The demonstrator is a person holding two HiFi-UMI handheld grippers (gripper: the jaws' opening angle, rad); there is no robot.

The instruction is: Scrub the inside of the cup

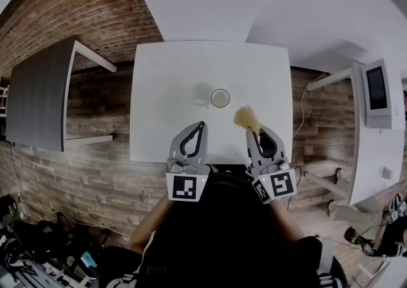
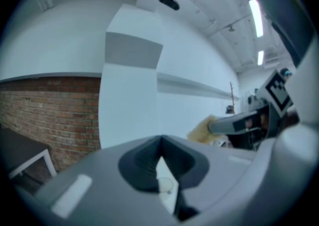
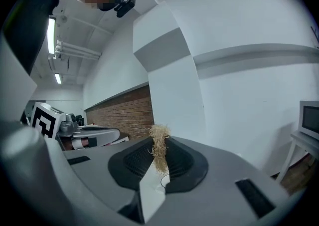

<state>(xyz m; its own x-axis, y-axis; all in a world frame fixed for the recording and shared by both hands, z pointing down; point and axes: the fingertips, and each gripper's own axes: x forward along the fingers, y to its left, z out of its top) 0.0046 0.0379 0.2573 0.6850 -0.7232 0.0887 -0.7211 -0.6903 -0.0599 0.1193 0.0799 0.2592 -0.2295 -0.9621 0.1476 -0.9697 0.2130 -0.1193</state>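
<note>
A small clear cup stands upright on the white table, near its middle. My right gripper is shut on a tan fibre scrubber, held just right of the cup and nearer to me, not touching it. In the right gripper view the scrubber's fibres stick up between the pressed jaws. My left gripper hovers over the table's near edge, left of the cup, shut and empty. In the left gripper view its jaws meet at the tips, with the cup below and the scrubber at right.
A dark grey table stands to the left. A white side table with a screen-fronted appliance is at the right. The floor looks like brick. Cables and gear lie at the lower left.
</note>
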